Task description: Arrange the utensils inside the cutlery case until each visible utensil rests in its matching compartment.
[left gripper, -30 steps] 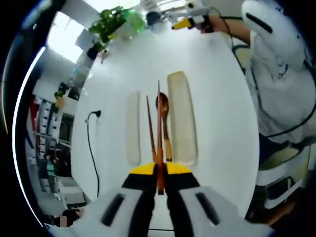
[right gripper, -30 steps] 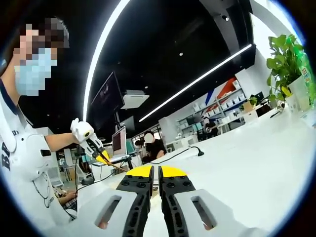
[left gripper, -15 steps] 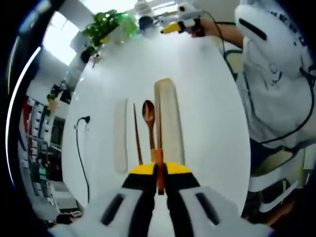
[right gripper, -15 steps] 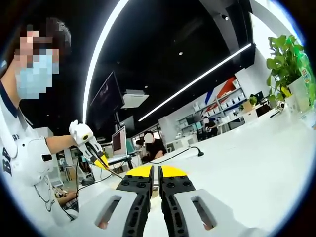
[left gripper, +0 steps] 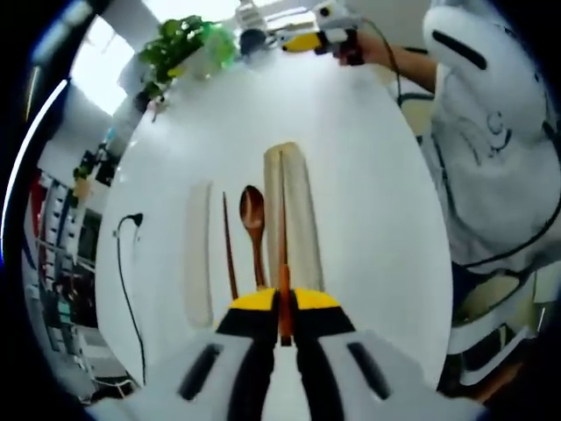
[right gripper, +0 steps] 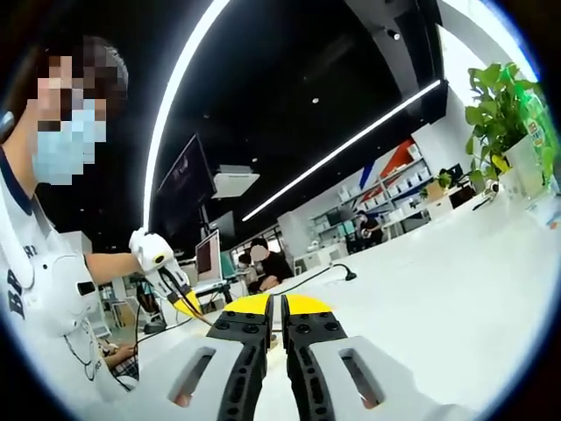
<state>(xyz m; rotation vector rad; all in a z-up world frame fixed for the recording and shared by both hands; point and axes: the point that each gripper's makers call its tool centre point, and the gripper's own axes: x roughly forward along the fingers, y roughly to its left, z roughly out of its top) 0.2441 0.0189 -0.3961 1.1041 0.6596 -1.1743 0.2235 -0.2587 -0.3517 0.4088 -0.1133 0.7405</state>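
Left gripper view, left to right: cable (left gripper: 123, 263) trails along the white table (left gripper: 377, 202) edge. Then the case lid (left gripper: 199, 254), a pale flat strip lying lengthwise. Just beside it a loose chopstick (left gripper: 228, 246) on the bare table, then the wooden spoon (left gripper: 253, 224), bowl pointing away from you. Next the case (left gripper: 302, 219), a long pale tray. Your left gripper (left gripper: 283, 307) is clamped narrow on a second chopstick (left gripper: 282, 263), which runs up over the case; can't tell if its tip touches the tray. So one chopstick and the spoon sit outside the case, between lid and tray. Far end of the table: plant (left gripper: 180, 44) at top left, your right gripper (left gripper: 307, 39) held up near the top, well apart from the utensils. Your torso in white fills the right side.

Right gripper view shows none of the utensils on the table. Left to right: you at the left edge, your left gripper (right gripper: 180, 294) seen from outside with the chopstick sticking out of it, monitors behind, a seated person, cable (right gripper: 329, 274) on the table (right gripper: 456, 289), plant (right gripper: 504, 114) far right. Your right gripper (right gripper: 274, 311) has its jaws nearly together with nothing between them.
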